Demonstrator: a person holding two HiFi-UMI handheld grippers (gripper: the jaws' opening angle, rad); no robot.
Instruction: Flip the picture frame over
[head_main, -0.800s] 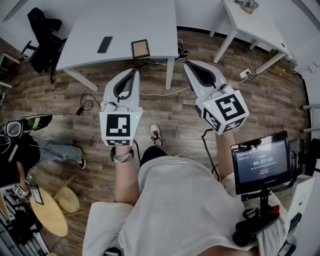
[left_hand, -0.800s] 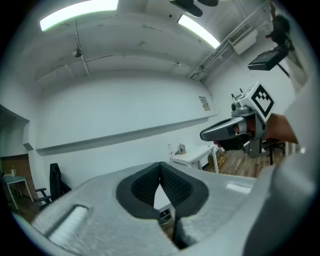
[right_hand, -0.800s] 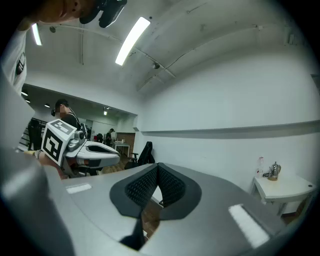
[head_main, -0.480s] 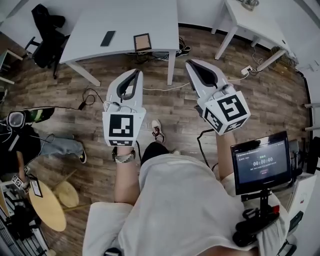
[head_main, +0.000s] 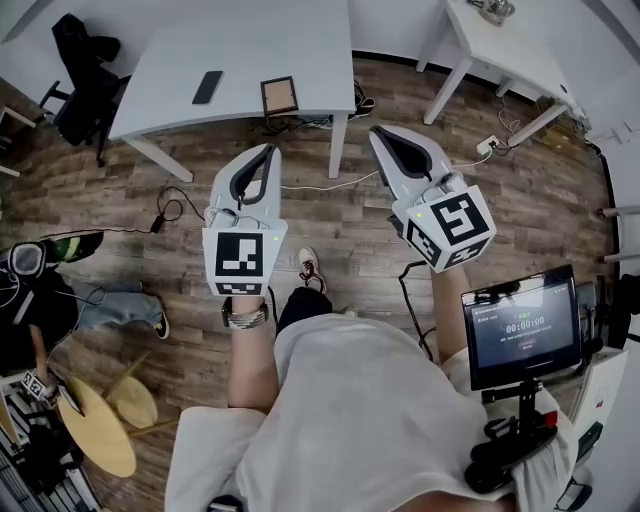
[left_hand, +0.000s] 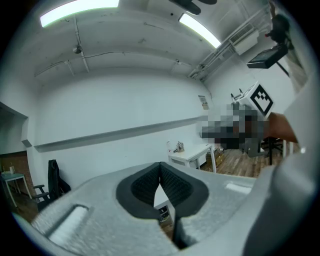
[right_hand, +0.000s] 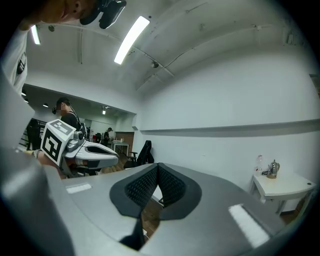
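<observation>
The small square picture frame (head_main: 280, 96) has a brown middle and a dark rim. It lies flat on the smooth white table (head_main: 250, 45) at the upper middle, near a flat black phone (head_main: 208, 87). The left gripper (head_main: 269, 149) and right gripper (head_main: 377, 131) hang over the wooden plank floor (head_main: 330, 215), bumpy black pads pressed together, holding nothing.

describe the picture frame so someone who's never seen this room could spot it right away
Start at the large white rectangular table at the top centre of the head view, the bigger of the two white tables. Near its front edge, towards the right, lies the small square picture frame, dark-rimmed around a brown panel. Its only neighbour, the flat black phone to its left, is narrower and dark all over.
</observation>
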